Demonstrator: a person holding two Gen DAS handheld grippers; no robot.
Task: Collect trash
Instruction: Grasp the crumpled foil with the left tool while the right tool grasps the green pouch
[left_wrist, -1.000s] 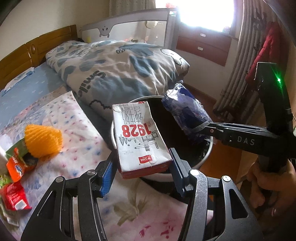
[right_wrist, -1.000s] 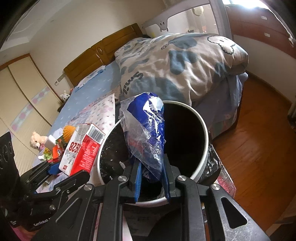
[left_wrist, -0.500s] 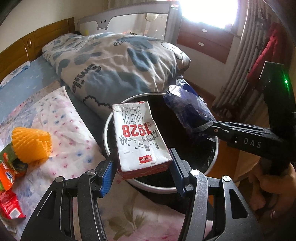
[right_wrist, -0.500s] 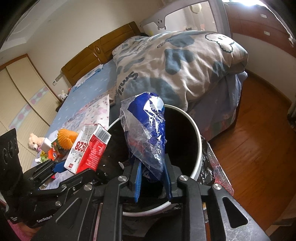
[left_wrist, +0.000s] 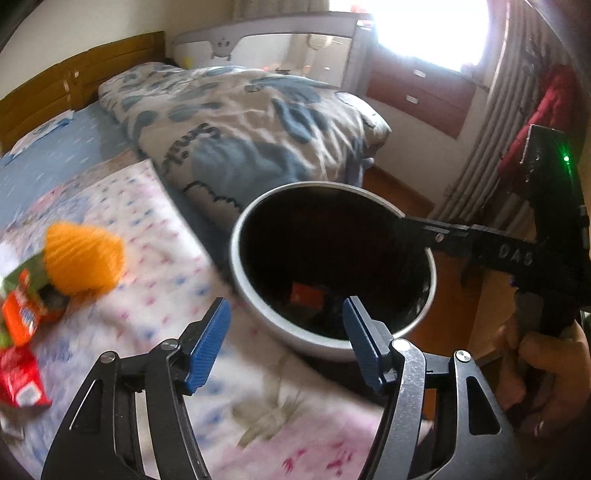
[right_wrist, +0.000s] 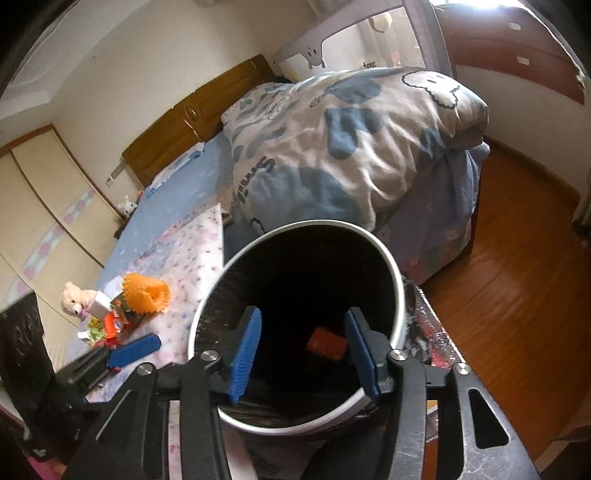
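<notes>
**Trash bin and loose litter, bedside**

Round white-rimmed bin (right_wrist: 397, 280), black-lined, centre. Red carton (right_wrist: 327, 344) lying at bin bottom. Orange foam fruit net (left_wrist: 83, 256) and snack wrappers (left_wrist: 20, 321) on floral sheet, 9 o'clock. Left gripper (left_wrist: 286, 341) spread, empty. Right gripper (right_wrist: 303, 354) spread, empty, over bin.

The bin (left_wrist: 242, 258) (right_wrist: 400, 295) is being kept beside the bed (left_wrist: 55, 162) (right_wrist: 184, 184), with a carton (left_wrist: 306, 293) (right_wrist: 327, 343) lying in it. Left of the bin, a foam net (left_wrist: 83, 254) (right_wrist: 146, 293) and wrappers (left_wrist: 22, 321) (right_wrist: 114, 325) are being left on the cloth (left_wrist: 155, 266) (right_wrist: 195, 254). Behind the bin, a quilt (left_wrist: 251, 125) (right_wrist: 351, 140) is being piled on the bed.
</notes>
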